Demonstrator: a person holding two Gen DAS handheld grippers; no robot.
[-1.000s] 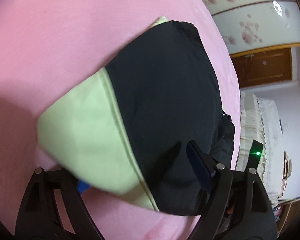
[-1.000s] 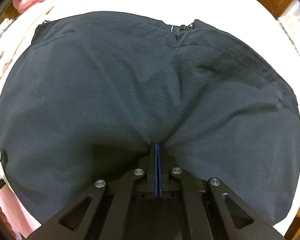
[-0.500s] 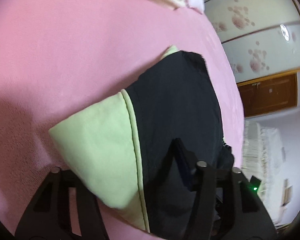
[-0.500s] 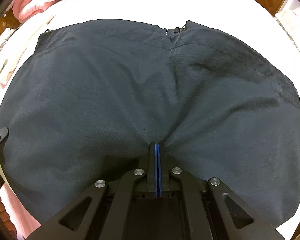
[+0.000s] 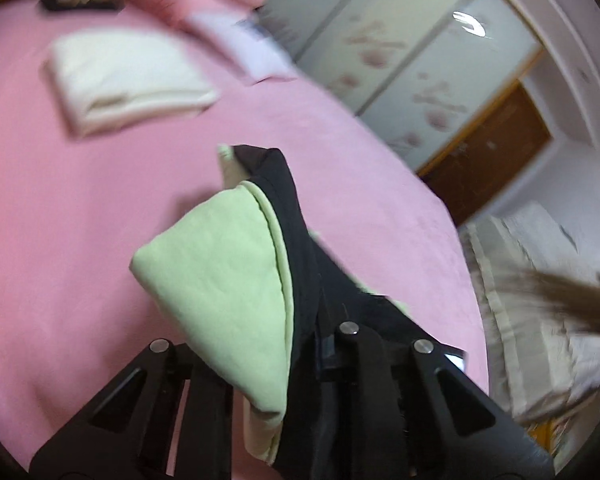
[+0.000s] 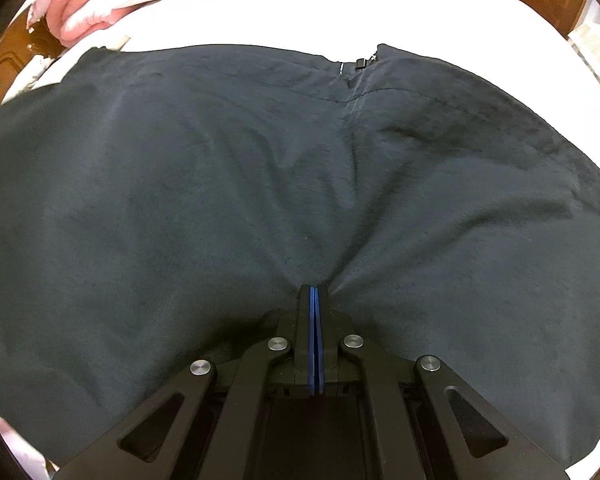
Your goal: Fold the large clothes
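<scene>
Both claws pinch the black fleece garment with pale-green lining [image 5: 236,280]: left gripper [image 5: 300,360], jaws just closing, holds its corner; long axis runs toward 12 o'clock; right gripper [image 6: 313,292] pinches the middle.

Right tool [image 6: 314,292]: jaws closed, blue pads together, pinching a pucker of cloth | black garment [image 6: 220,184]: spread wide, creases radiating from the pinch, zipper [image 6: 360,65] at far edge | bed [image 6: 300,8]: pale surface beyond | pink bedding [image 6: 88,4]: upper left
</scene>
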